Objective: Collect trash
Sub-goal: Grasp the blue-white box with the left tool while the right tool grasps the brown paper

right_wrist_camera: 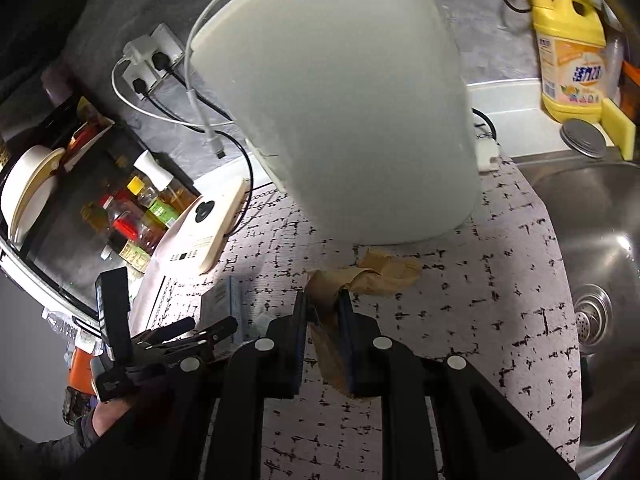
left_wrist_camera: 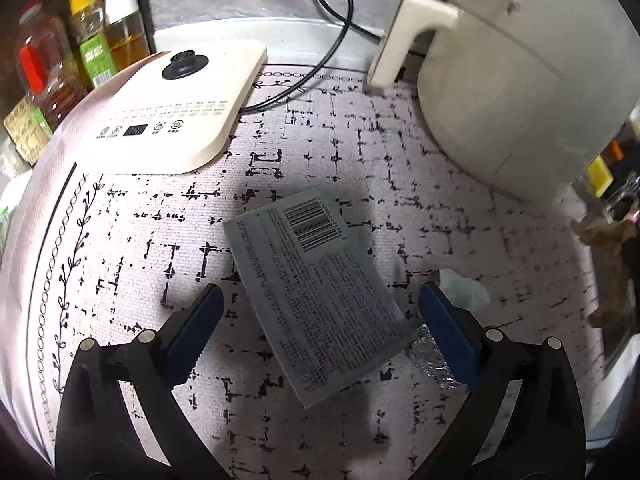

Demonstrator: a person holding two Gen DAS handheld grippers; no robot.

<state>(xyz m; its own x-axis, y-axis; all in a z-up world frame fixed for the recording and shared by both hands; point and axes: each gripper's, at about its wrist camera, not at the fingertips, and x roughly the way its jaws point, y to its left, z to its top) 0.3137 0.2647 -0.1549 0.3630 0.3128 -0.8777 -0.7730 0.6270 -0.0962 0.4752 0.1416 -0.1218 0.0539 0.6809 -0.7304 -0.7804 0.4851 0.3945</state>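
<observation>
Both grippers point steeply down at a counter covered by a white mat with a broken black grid. In the right wrist view a hand at lower left carries the left gripper, seen side-on.

The left gripper has its blue-padded fingers spread wide, touching nothing. Between them, a little ahead, lies a flat grey packet printed with a barcode and small text — it rests tilted on the mat, its near corner closer to the right-hand finger. Just beside that finger are a scrap of clear crinkled wrap and a small whitish scrap.

The right gripper has its jaws drawn nearly together, pinching a crumpled piece of brown paper. The paper runs down between the pads and spreads out ahead of the tips, towards the base of a large white appliance standing directly in front.

To the right of the right gripper is a steel sink; its basin shows only the drain strainer. On the ledge behind it stand a yellow detergent bottle and a yellow sponge. To the left of both grippers sits a cream flat appliance with a black knob — beyond it a cluster of oil and sauce bottles.
</observation>
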